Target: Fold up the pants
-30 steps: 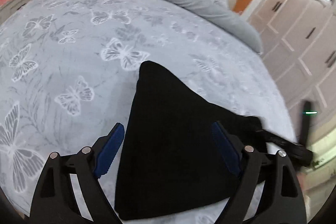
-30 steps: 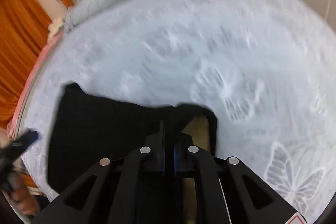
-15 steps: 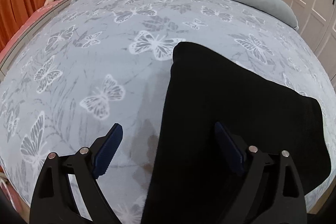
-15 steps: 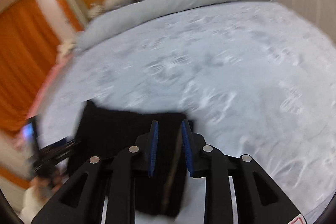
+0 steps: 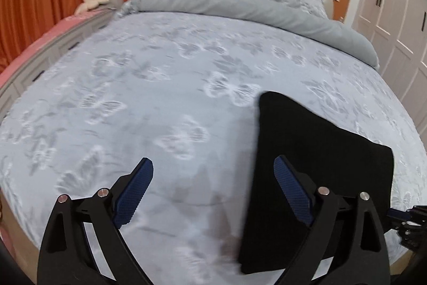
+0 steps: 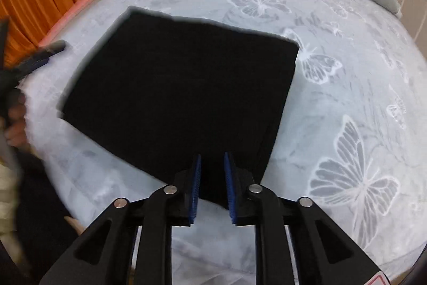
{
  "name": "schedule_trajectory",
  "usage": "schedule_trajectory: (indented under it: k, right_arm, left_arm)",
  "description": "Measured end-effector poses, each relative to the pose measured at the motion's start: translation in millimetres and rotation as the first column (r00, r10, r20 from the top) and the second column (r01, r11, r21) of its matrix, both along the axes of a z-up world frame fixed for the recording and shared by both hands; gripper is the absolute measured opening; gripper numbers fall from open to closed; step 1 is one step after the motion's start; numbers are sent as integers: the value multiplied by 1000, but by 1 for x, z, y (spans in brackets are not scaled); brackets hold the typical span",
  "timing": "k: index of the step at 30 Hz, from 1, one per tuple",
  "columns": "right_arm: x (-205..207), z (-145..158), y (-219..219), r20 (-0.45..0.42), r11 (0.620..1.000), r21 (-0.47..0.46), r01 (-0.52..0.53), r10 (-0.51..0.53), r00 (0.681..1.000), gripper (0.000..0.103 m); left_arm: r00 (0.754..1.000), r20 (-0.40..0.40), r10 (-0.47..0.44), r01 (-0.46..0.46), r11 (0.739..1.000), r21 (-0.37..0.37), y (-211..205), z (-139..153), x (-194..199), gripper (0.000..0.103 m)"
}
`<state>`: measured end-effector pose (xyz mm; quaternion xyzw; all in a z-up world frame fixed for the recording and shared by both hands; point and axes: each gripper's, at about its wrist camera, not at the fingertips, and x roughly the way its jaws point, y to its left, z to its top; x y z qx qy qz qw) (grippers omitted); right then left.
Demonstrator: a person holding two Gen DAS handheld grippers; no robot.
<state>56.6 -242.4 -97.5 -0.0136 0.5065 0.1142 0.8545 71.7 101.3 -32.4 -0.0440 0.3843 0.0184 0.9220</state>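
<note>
The black pants [image 6: 181,87] now lie as a flat, compact rectangle on the butterfly-print bed [image 6: 347,71], where a second ago the right tool [image 6: 212,186] was pressed together on their edge. That tool has since parted narrowly and pinches nothing. The left tool [image 5: 213,191], spread wide and empty throughout, has drawn back beside the pants, suggesting the fold is essentially complete.

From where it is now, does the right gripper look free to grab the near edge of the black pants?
Probably yes. The right gripper is open, its fingers just above the near edge of the folded pants, which lie flat on the bedspread. Nothing sits between them.
</note>
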Motion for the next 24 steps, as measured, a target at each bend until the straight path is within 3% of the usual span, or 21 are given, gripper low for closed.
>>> schedule_trajectory:
  k: [1,4,11,15,18,21,24]
  right_arm:
    - [-2,13,4,37,999,42,-23,22,999,22]
    - [5,46,16,146,983,177,-55,29,989,21]
    - [89,55,103,210,977,201,-73,30,977,21]
    - [133,31,154,212,982,173,-72,34,977,21]
    - [162,-15,192,147,990,122,-77,59,987,24]
    - [154,-18,226,204,993,0,-120,117,972,25]
    - [153,-20,234,215,988,-36,-148,152,965,27]
  left_arm:
    - [1000,10,24,-24,1000,17,10,3,-4,90]
    - [997,28,68,-69,998,13,28,10,-10,90]
    - [995,6,103,-103,993,-54,53,13,-12,90]
    - [996,13,91,-90,994,-54,54,14,-14,91]
    - [997,18,75,-75,997,-23,51,13,-15,91]
    - [998,19,63,-63,998,-4,48,13,-14,91]
    - [999,13,51,-51,998,-30,47,14,-11,91]
